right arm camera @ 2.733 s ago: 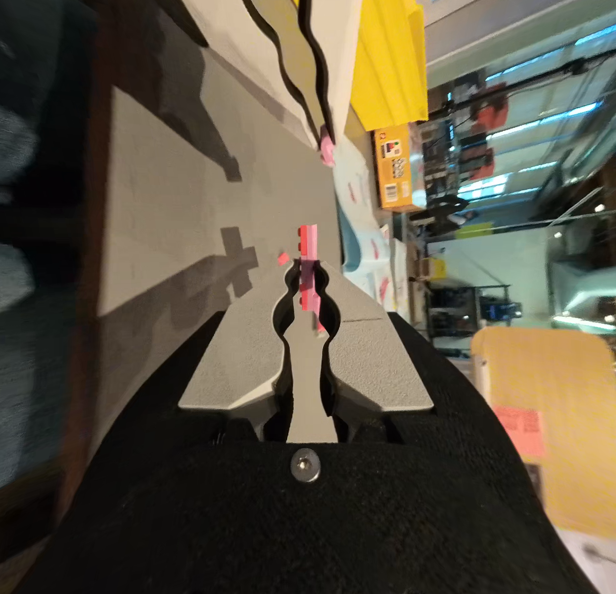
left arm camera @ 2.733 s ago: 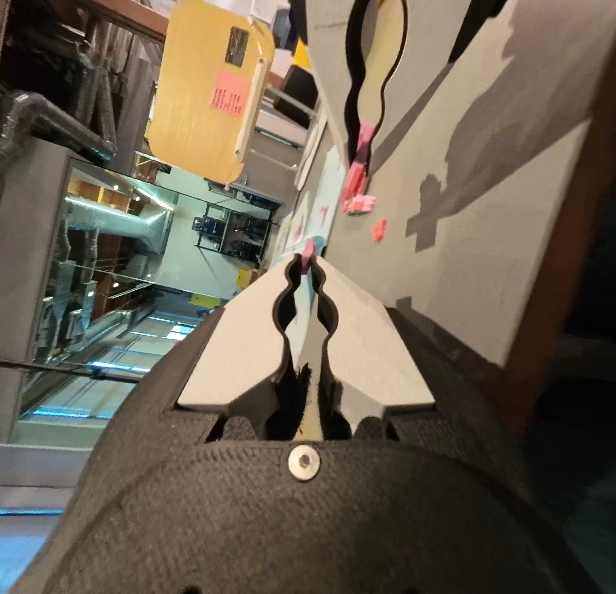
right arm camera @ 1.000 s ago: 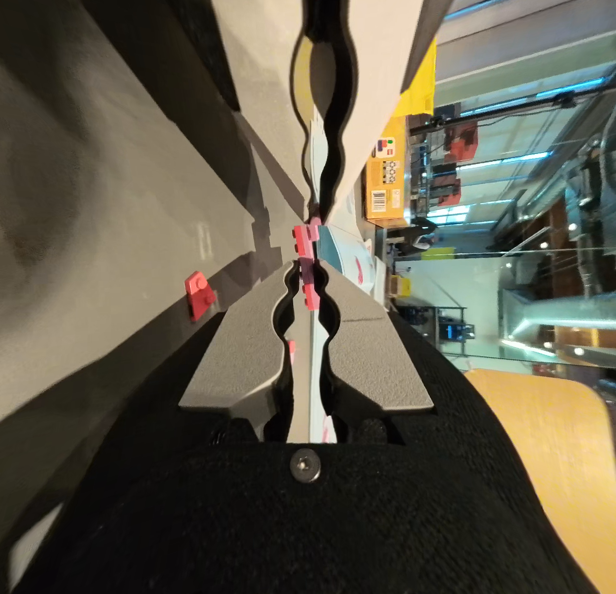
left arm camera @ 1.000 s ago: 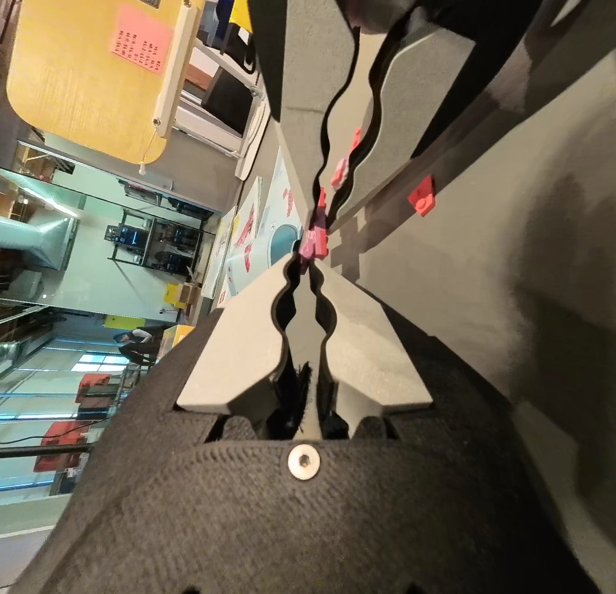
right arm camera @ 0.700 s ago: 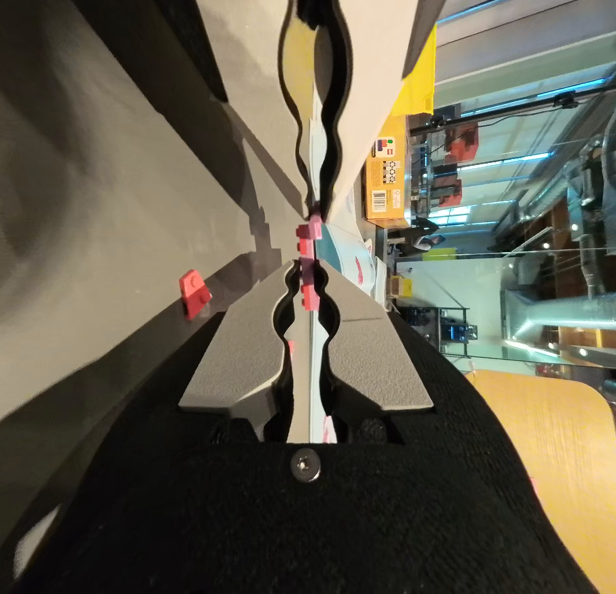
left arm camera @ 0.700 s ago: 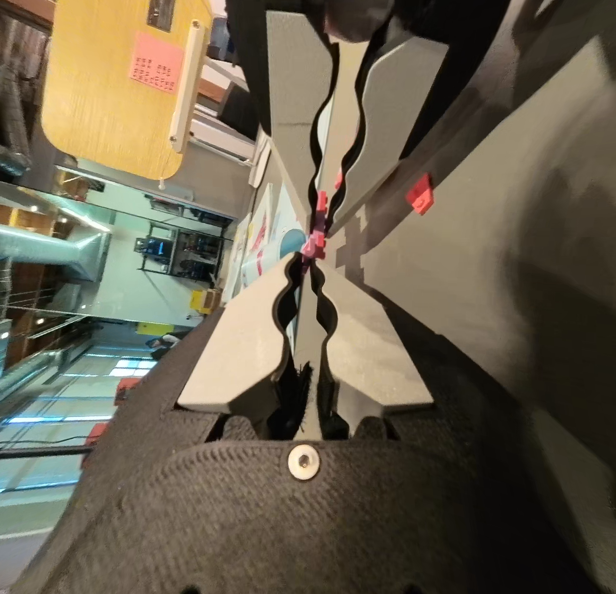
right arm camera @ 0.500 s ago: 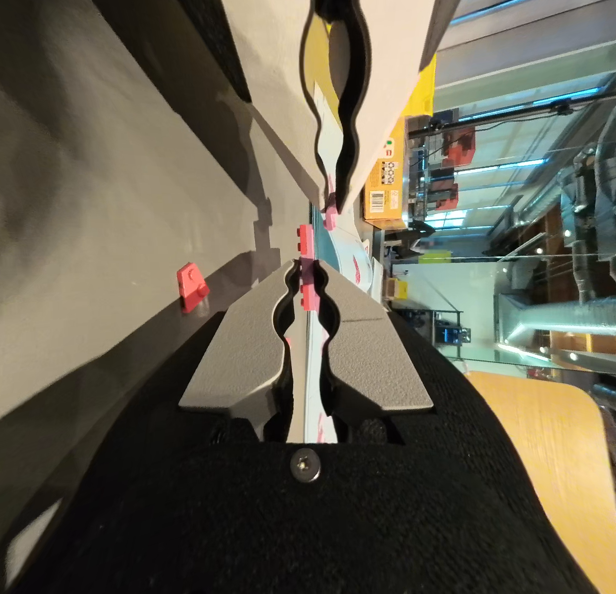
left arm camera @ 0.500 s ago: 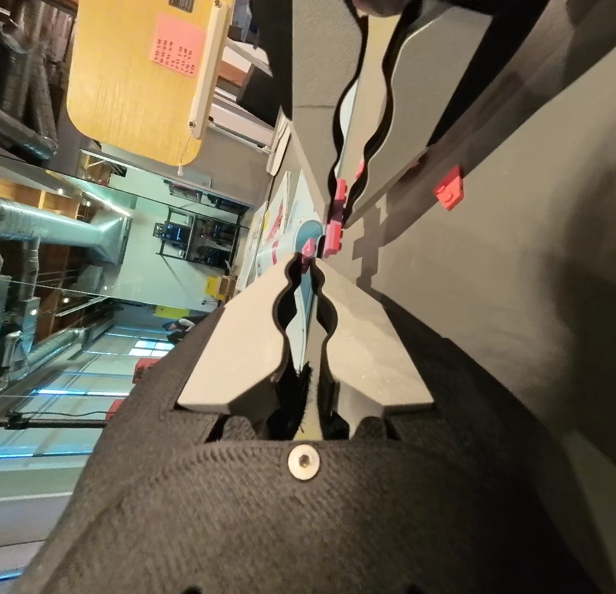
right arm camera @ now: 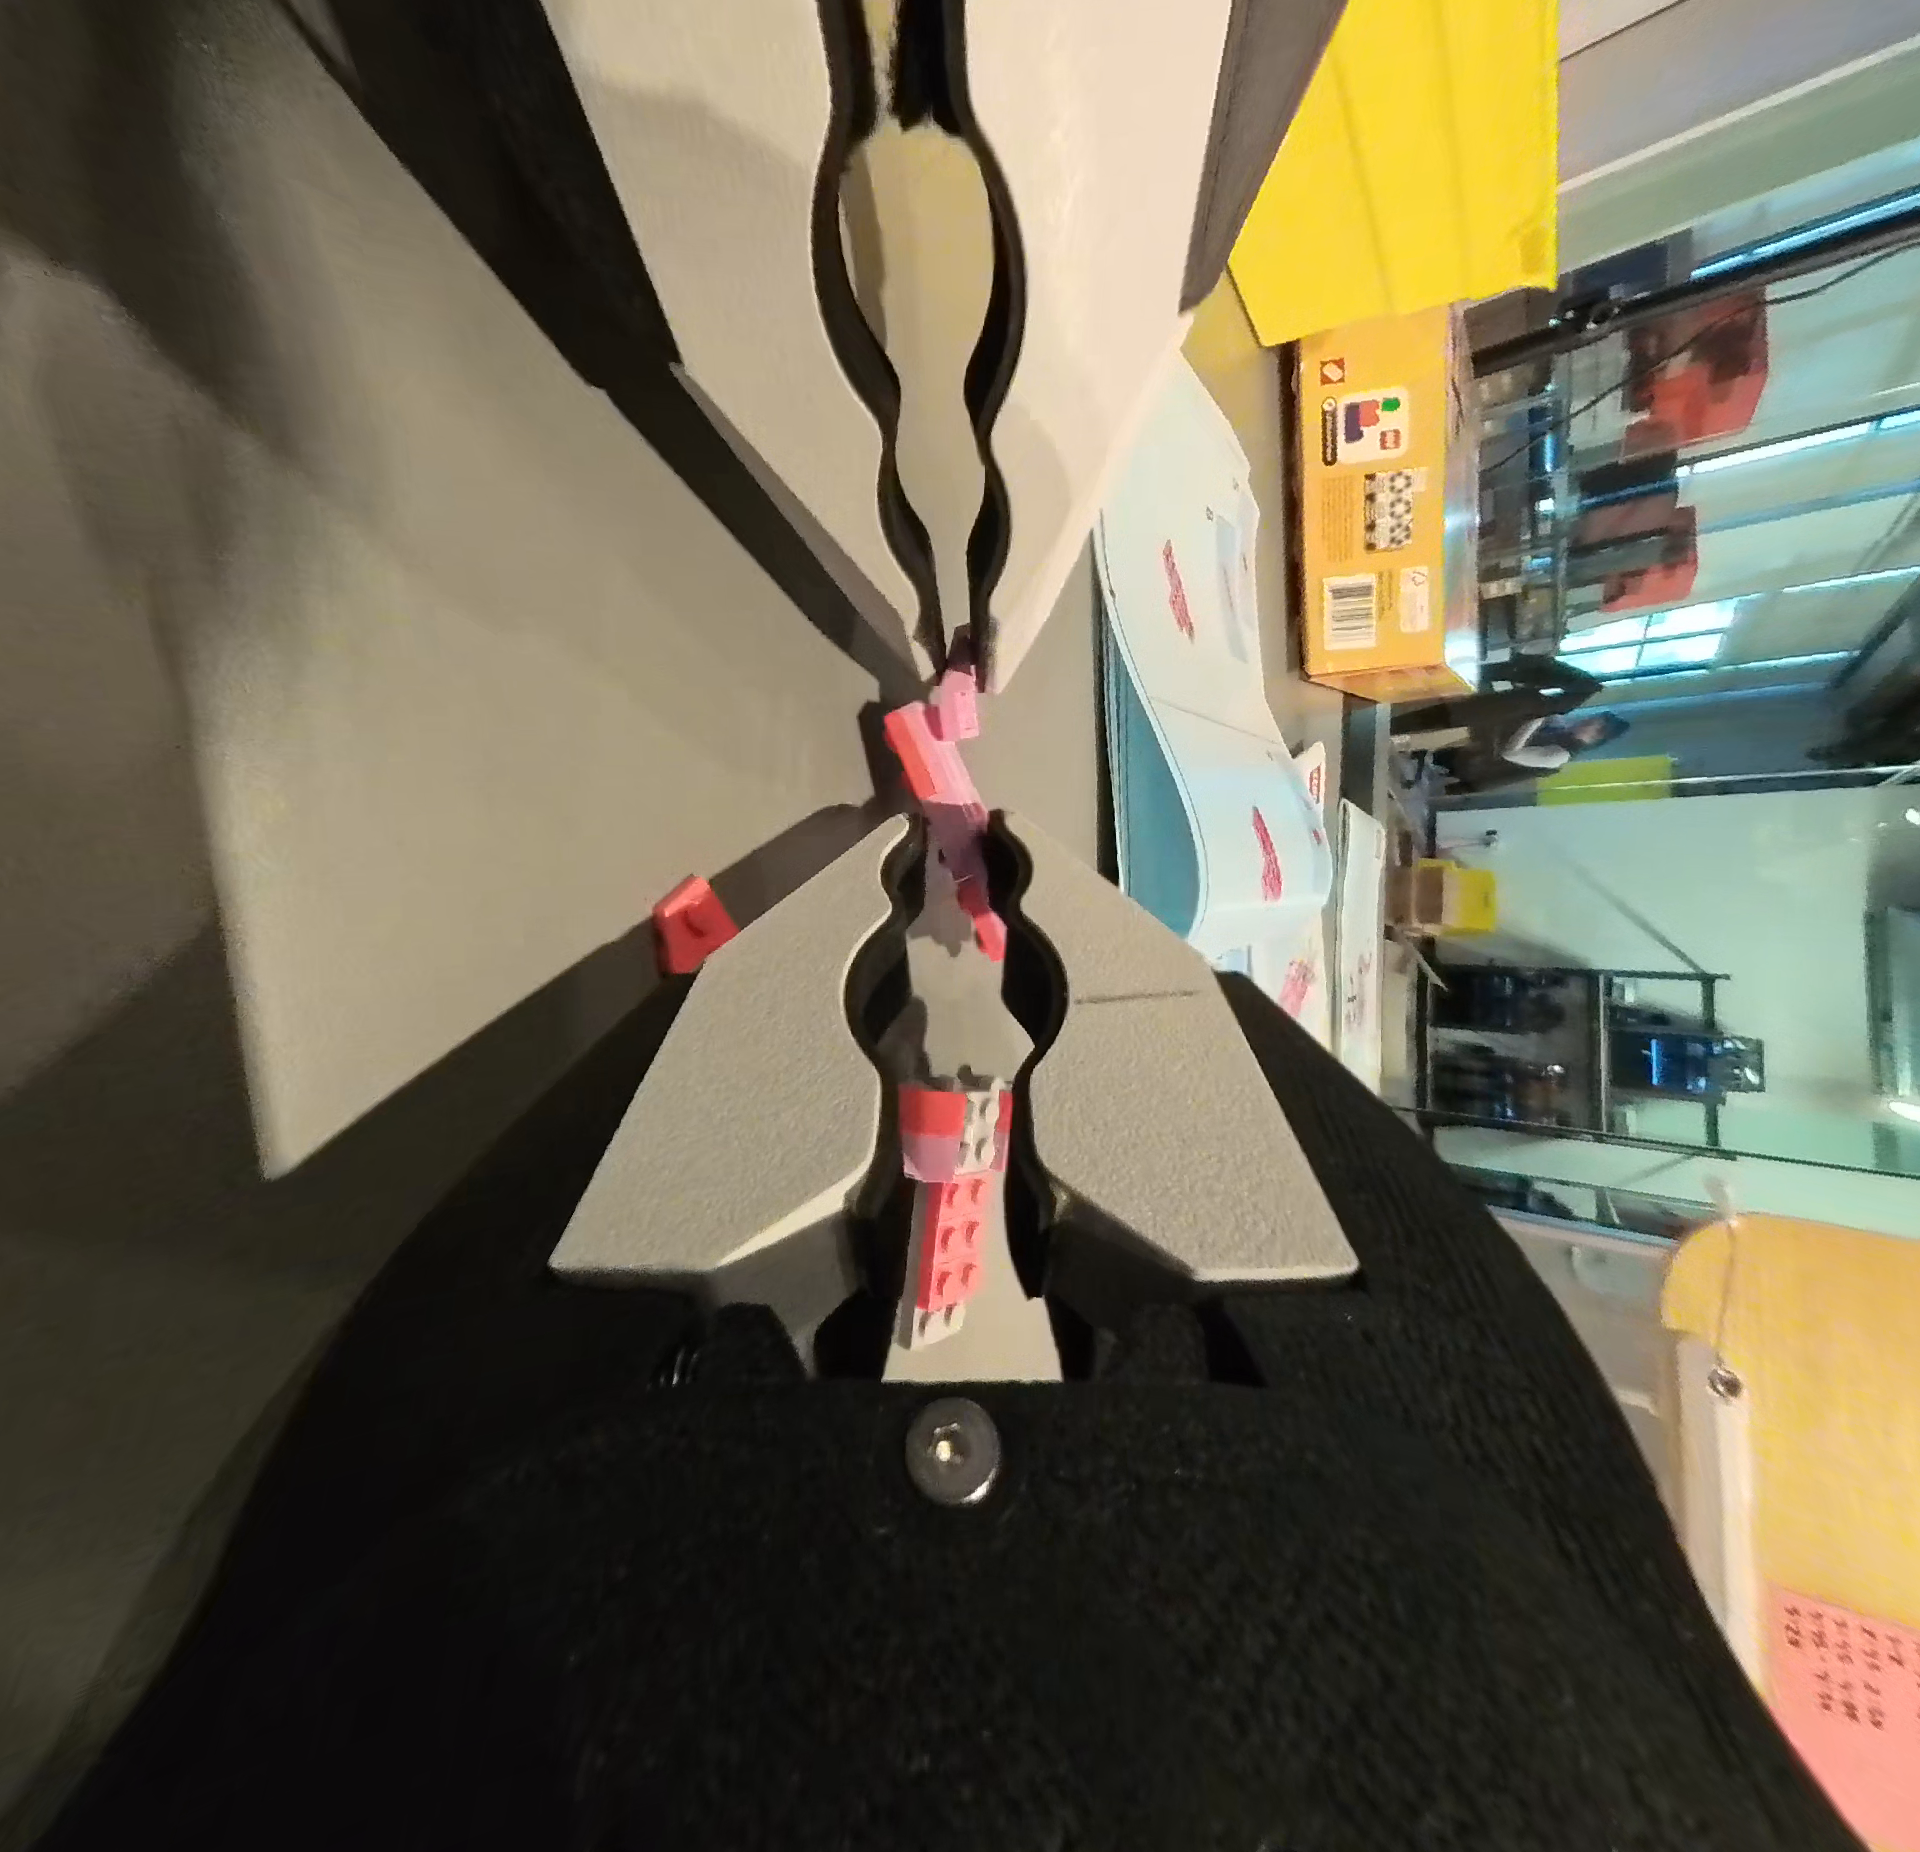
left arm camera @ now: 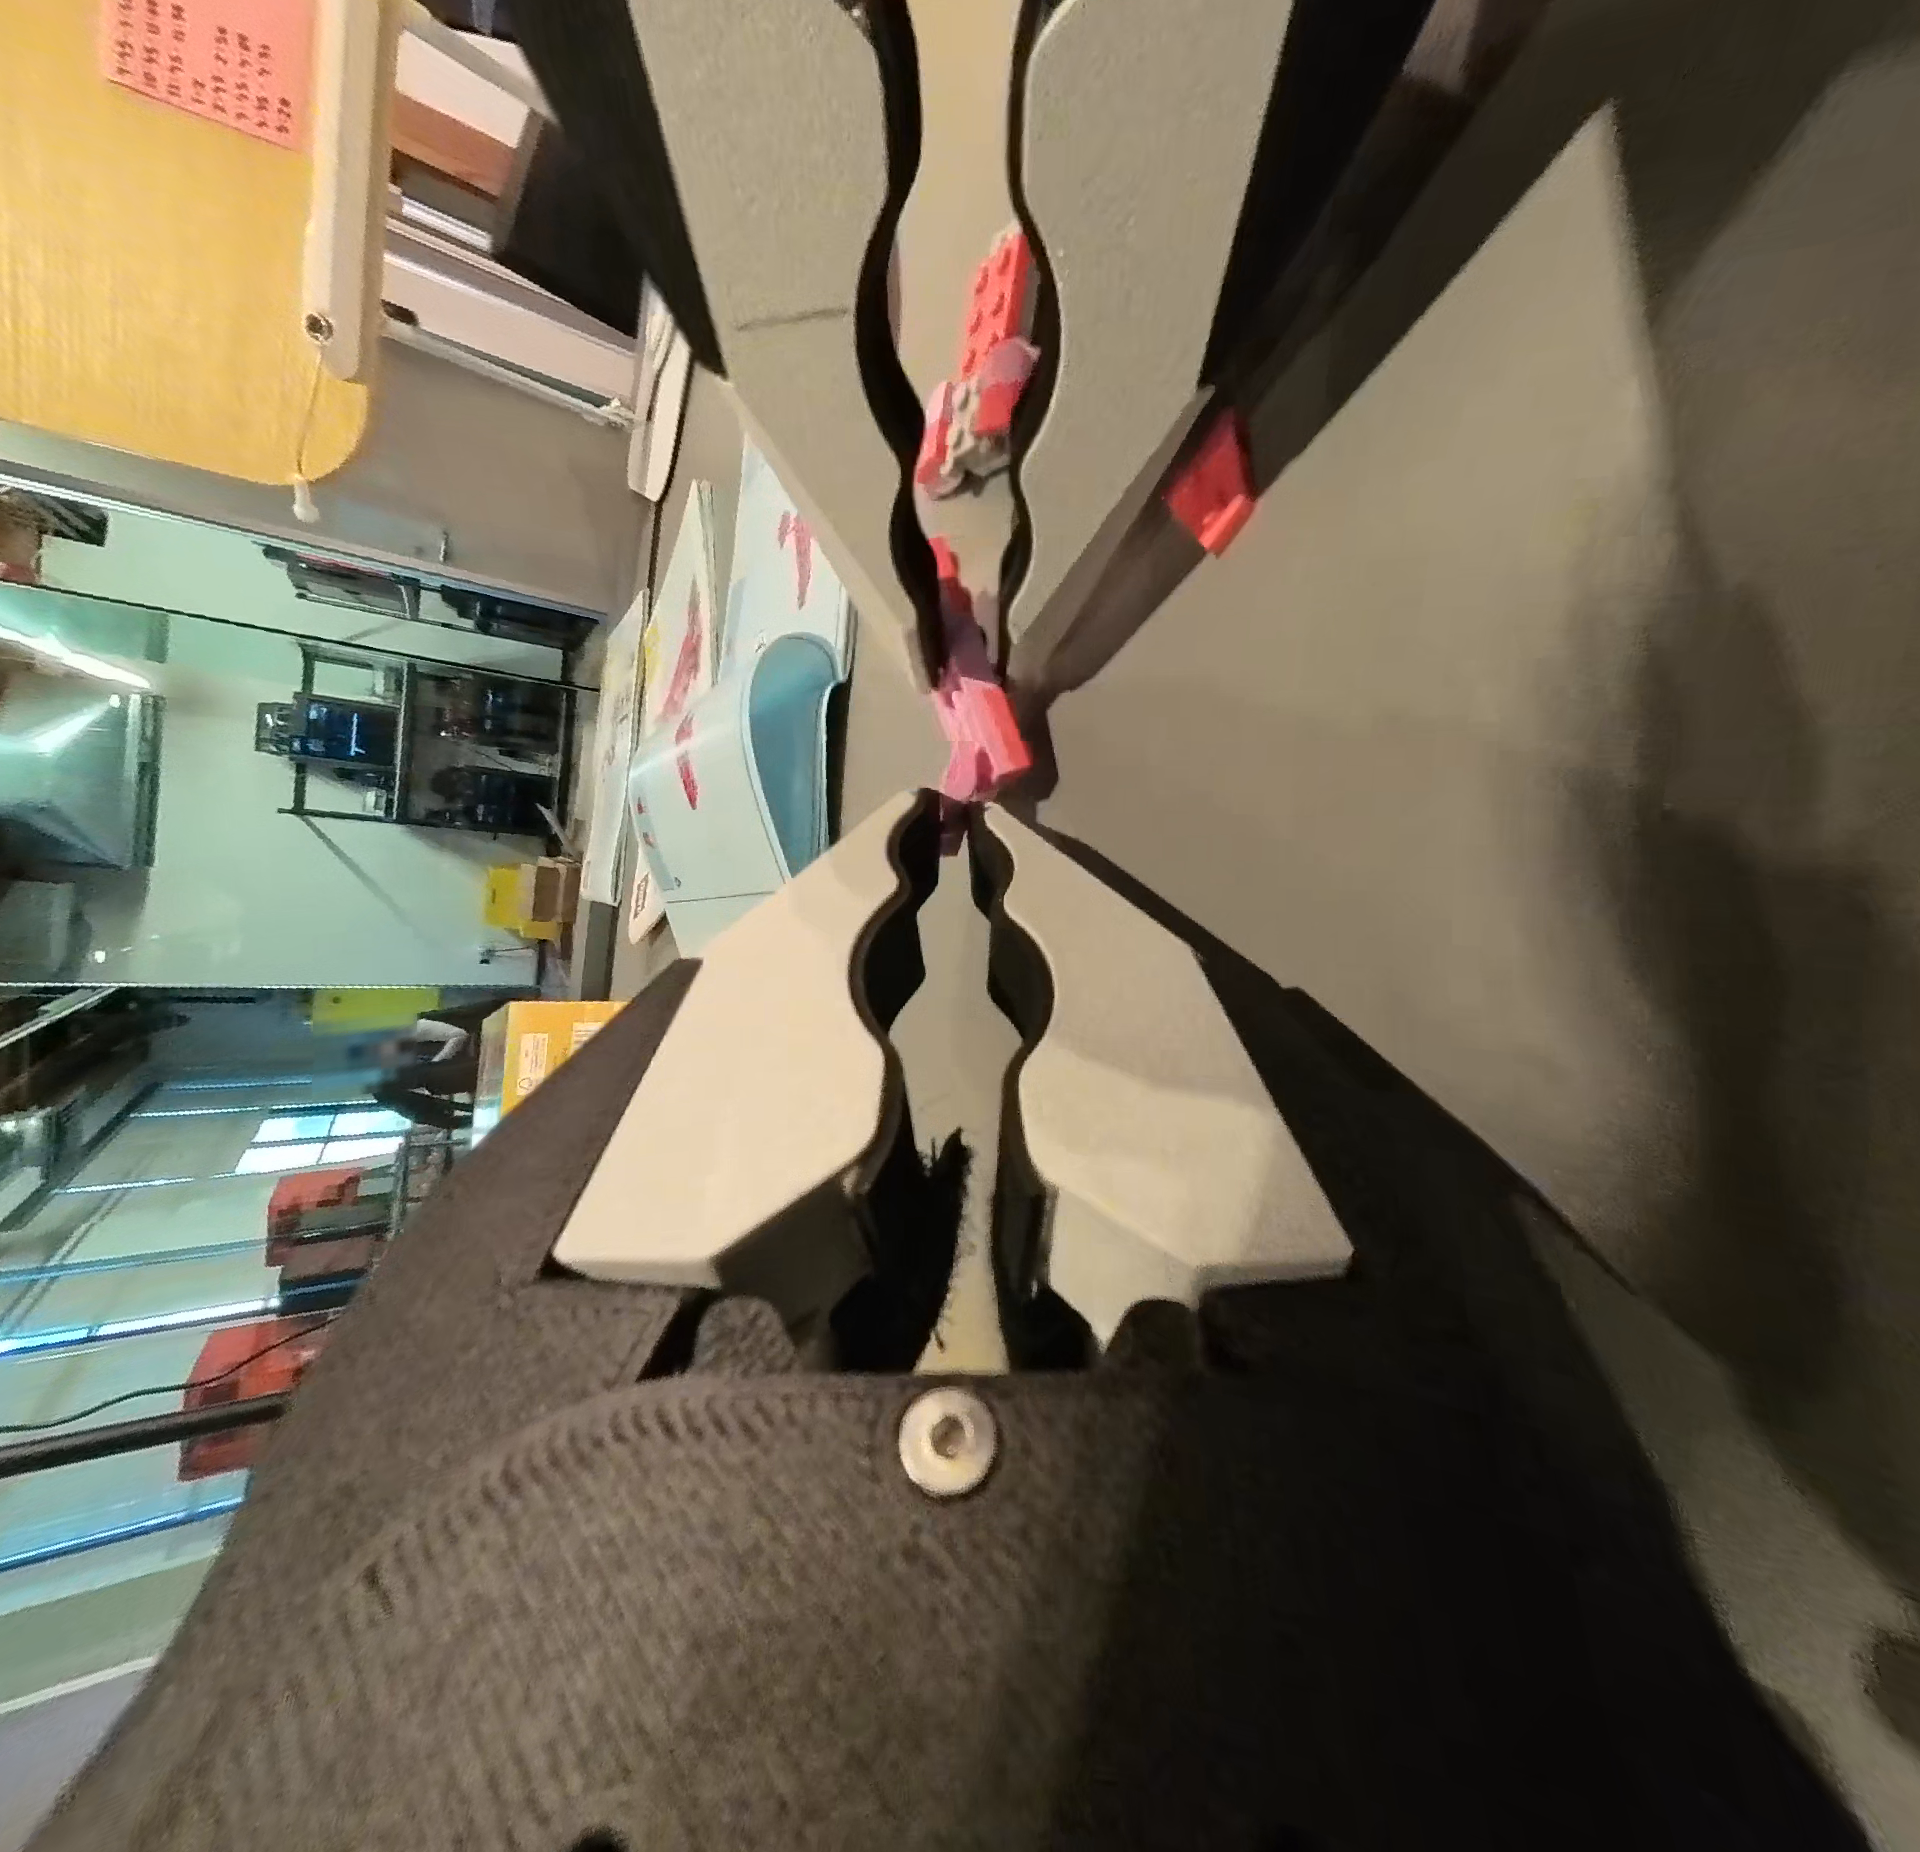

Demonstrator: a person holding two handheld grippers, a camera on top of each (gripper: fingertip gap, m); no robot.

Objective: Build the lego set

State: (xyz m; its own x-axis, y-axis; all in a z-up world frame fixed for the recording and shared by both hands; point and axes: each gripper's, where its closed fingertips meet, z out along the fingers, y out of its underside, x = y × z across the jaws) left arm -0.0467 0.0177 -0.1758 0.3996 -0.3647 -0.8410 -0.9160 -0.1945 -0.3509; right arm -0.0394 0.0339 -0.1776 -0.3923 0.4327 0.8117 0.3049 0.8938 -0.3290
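My left gripper (left arm camera: 954, 815) is shut on a small pink lego piece (left arm camera: 951, 831) at its fingertips. My right gripper (right arm camera: 956, 826) is shut on a thin pink and red lego strip (right arm camera: 935, 763). The two grippers point tip to tip above the grey table (left arm camera: 1351, 763), and the small pink piece (right arm camera: 956, 706) touches the end of the strip (left arm camera: 987, 732). A built red, pink and grey lego part (right arm camera: 951, 1179) lies on the table behind, seen through the finger gaps. It also shows in the left wrist view (left arm camera: 982, 389).
A loose red brick (left arm camera: 1210, 503) lies on the table beside the grippers; it also shows in the right wrist view (right arm camera: 686, 935). An open instruction booklet (right arm camera: 1195, 763) and a yellow lego box (right arm camera: 1371, 493) lie farther along the table. The loose red brick (left arm camera: 1210, 503) is about 5 centimeters from my right fingertips.
The grippers have closed the last gap: half a second ago the small pink piece sat off to one side of the strip, now it touches the strip's end. Both views have shifted.
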